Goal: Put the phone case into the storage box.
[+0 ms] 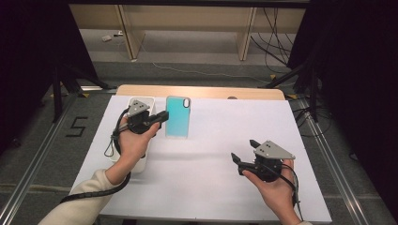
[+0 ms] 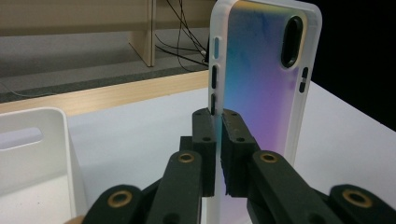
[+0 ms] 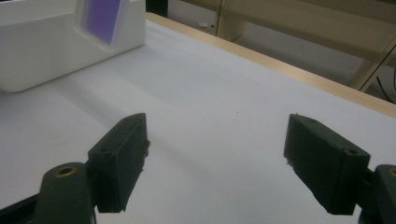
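Phone case (image 2: 261, 84) edge sits clamped between left fingers (image 2: 205, 140); right fingers (image 3: 327, 168) spread, empty.

Bright table, pitch-dark sides
Overhead light, soft shadows on the table (image 1: 211, 140); close-up jaws go slightly blurry.

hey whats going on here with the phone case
A person works at a white table with tongs in each hand. The left tongs are shut on the side edge of an iridescent teal phone case, holding it just beside a white bin. The right tongs are open with nothing between them, held over bare table nearer the person.
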Demonstrator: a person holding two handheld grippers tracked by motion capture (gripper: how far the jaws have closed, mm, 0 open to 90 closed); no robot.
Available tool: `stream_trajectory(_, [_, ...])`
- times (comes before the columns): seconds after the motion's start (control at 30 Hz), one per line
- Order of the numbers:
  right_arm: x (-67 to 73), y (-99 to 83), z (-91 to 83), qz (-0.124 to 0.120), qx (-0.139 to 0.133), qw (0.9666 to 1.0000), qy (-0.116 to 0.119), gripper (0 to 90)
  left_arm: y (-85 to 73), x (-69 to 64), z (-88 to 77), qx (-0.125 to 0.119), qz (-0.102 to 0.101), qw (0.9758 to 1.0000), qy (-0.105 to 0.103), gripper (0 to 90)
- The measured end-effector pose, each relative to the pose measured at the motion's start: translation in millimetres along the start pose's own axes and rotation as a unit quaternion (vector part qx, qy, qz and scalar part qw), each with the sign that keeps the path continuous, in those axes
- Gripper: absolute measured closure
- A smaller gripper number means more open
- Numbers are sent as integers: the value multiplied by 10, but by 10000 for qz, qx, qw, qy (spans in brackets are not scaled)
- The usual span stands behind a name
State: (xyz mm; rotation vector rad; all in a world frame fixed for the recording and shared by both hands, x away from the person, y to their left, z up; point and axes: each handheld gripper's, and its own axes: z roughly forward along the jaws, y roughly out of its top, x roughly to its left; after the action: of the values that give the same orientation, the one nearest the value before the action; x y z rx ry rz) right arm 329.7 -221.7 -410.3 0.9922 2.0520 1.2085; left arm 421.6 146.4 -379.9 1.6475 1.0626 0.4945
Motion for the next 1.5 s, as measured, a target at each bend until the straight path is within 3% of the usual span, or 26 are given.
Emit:
stream_trajectory(0.4, [-14, -20, -18, 11, -88, 9999, -73, 229, 6, 59, -46, -35, -13, 10000, 66, 853])
stream_trajectory(0.47, [-6, -20, -27, 119, -34, 9999, -23, 229, 4, 69, -52, -35, -22, 10000, 71, 853])
stream_trajectory(0.77, [-19, -26, -20, 17, -164, 9998, -142, 228, 0, 85, -59, -38, -33, 9999, 107, 853])
stream_trajectory(0.9, [-17, -23, -37, 83, -58, 9999, -73, 228, 5, 105, -68, -21, 7, 9999, 103, 853])
stream_trajectory(1.5, [-24, -30, -51, 116, -97, 9998, -124, 227, 20, 175, -94, -88, -55, 9998, 160, 853])
